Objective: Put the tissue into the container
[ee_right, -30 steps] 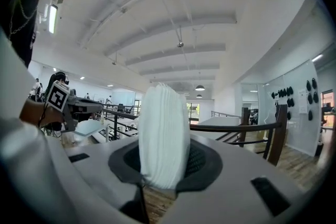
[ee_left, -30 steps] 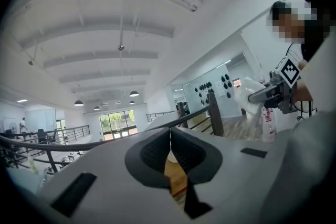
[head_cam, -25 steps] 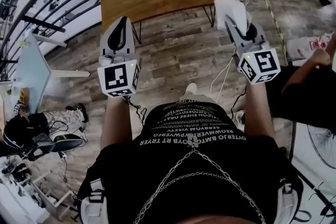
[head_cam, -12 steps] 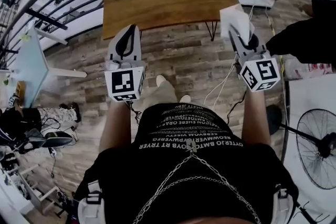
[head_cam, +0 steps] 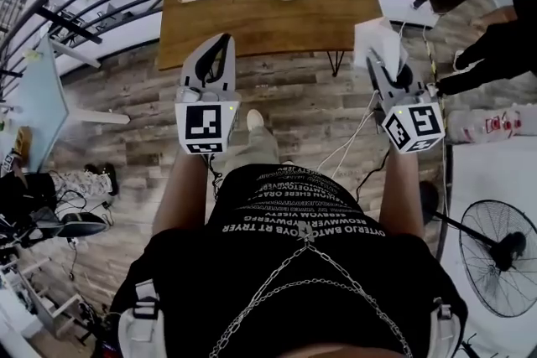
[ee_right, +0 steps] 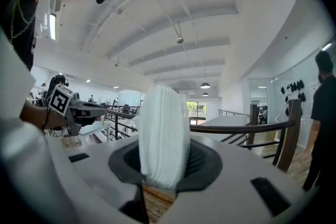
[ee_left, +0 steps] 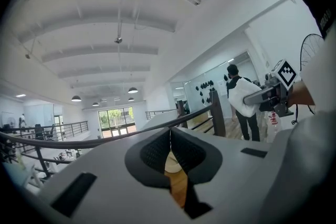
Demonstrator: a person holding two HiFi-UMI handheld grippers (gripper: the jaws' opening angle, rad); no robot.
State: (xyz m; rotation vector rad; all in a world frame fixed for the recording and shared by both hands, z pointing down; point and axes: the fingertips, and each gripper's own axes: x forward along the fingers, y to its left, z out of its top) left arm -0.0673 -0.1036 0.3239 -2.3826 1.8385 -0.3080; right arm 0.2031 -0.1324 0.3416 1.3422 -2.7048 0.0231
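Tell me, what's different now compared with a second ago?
The person has stepped on: the brown wooden table shows lower and fuller in the head view, and a black floor fan has appeared. Unchanged: the right gripper clamps the white folded tissue stack; the left gripper is shut, empty.

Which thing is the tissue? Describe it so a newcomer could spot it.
Start at the wooden table at the top of the head view, then drop to the right gripper off its right corner. The tissue is the white folded stack clamped in its jaws; the left gripper holds nothing.
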